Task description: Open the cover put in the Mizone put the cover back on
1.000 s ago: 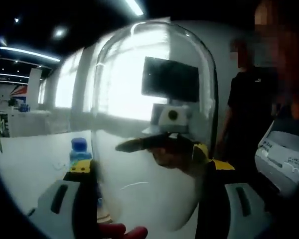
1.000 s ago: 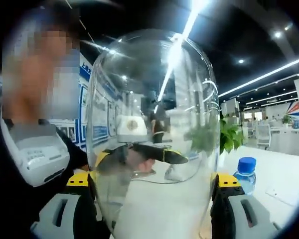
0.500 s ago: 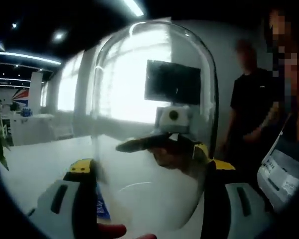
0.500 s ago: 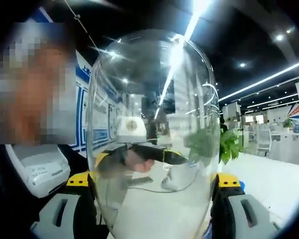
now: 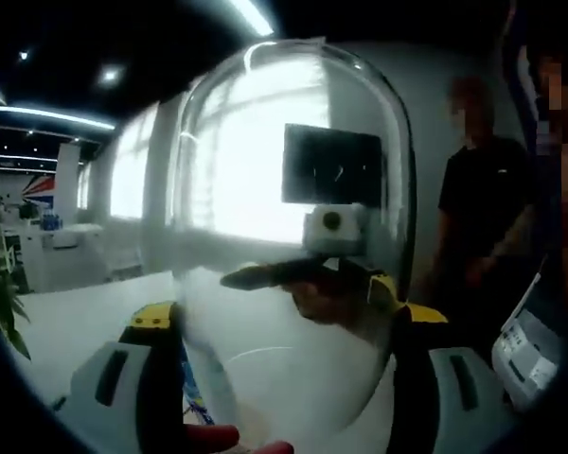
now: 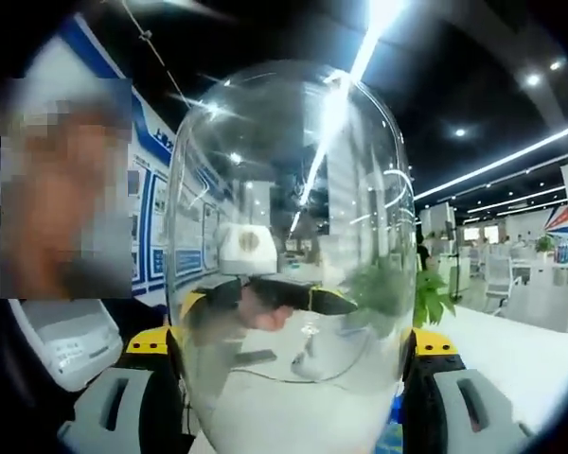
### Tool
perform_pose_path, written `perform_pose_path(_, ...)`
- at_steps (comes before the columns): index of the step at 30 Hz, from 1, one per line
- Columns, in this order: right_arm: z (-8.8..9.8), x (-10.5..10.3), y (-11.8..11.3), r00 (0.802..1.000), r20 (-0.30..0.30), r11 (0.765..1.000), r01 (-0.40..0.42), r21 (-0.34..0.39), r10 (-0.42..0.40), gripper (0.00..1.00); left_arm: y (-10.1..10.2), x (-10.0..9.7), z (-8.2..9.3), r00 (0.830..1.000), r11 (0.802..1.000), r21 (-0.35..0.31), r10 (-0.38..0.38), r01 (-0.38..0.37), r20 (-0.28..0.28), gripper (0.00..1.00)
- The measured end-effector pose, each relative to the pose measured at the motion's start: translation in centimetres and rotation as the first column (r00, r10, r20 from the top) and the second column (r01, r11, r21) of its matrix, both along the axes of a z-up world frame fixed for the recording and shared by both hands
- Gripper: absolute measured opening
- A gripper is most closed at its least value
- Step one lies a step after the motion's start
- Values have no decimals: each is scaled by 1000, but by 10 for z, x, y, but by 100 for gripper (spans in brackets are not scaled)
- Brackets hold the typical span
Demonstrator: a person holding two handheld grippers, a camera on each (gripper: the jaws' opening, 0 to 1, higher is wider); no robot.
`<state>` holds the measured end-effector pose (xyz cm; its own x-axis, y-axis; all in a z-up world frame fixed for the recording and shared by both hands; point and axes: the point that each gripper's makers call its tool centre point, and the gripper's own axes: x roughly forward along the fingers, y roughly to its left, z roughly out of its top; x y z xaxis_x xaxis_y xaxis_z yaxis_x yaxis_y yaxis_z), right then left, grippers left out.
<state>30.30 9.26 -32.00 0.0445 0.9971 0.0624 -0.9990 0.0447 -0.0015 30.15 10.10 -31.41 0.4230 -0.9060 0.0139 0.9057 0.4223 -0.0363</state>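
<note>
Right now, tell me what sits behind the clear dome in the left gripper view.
Through the clear dome show the other gripper, a dark screen and bright windows. A person in black stands beside it. Whether anything lies under the dome is hidden.

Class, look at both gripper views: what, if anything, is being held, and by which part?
The clear dome cover, gripped at its lower side walls: the left gripper and the right gripper each clamp it between their jaws.

Window glare, bright ceiling strips, dark ceiling, soft fisheye blur.
</note>
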Motion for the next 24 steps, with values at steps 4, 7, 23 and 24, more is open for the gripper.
perform_pose_path(4, 9, 11, 0, 1000, 5, 1000, 5, 8, -5, 90, 1, 11, 8, 1000, 1000, -4, -3, 3, 6, 77)
perform_pose_path(7, 14, 20, -1, 1000, 11, 1000, 5, 25, -5, 90, 1, 18, 13, 1000, 1000, -4, -4, 4, 17, 77)
perform_pose_path(23, 2, 58, 1, 999, 32, 1000, 16, 19, -16, 90, 1, 60, 3, 999, 1000, 18, -16, 15, 42, 77)
perform_pose_path(24, 0, 60, 1, 999, 33, 1000, 17, 15, -17, 90, 1, 61, 1, 999, 1000, 18, -17, 16, 42, 77)
